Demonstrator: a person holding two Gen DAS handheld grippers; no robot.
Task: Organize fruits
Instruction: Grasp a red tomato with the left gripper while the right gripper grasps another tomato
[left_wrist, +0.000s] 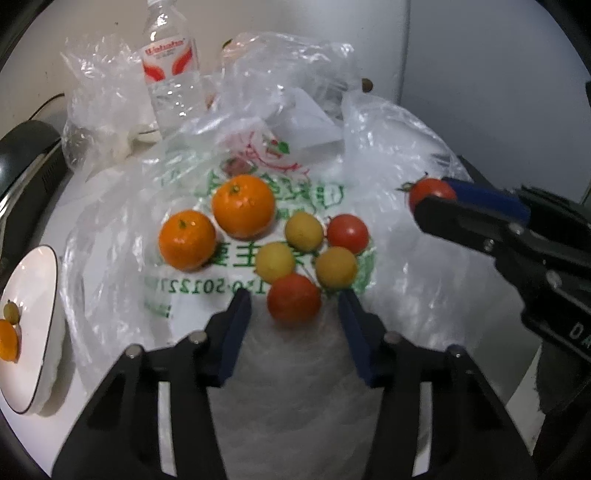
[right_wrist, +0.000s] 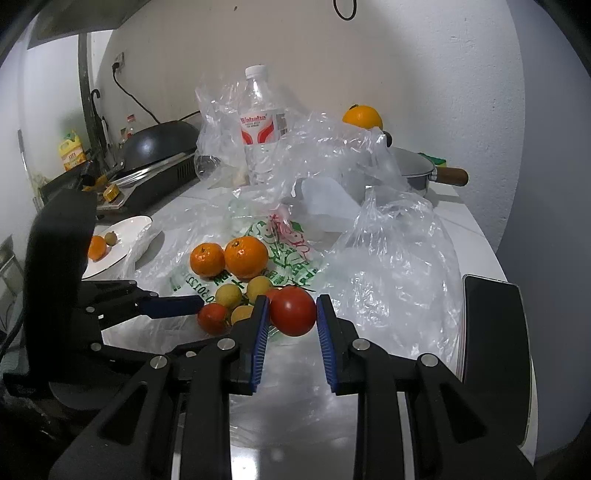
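Observation:
Two oranges (left_wrist: 243, 210) (left_wrist: 186, 239), three yellow fruits (left_wrist: 303, 231) and red tomatoes (left_wrist: 347, 233) lie on a printed plastic bag (left_wrist: 258, 155). My left gripper (left_wrist: 294, 301) is open, its pads on either side of a red tomato (left_wrist: 294, 298) at the near edge of the pile. My right gripper (right_wrist: 291, 308) is shut on another red tomato (right_wrist: 293, 311), held right of the pile; it also shows in the left wrist view (left_wrist: 432, 190). A white plate (left_wrist: 33, 295) at the left holds an orange (left_wrist: 8, 340) and a small brownish fruit (left_wrist: 12, 312).
A water bottle (right_wrist: 260, 125) stands behind among crumpled clear bags (right_wrist: 391, 258). A pan with a wooden handle (right_wrist: 448, 176) and an orange (right_wrist: 362, 117) sit at the back right. A black stove with a wok (right_wrist: 159, 144) is at the left. A dark flat object (right_wrist: 495, 332) lies at the right.

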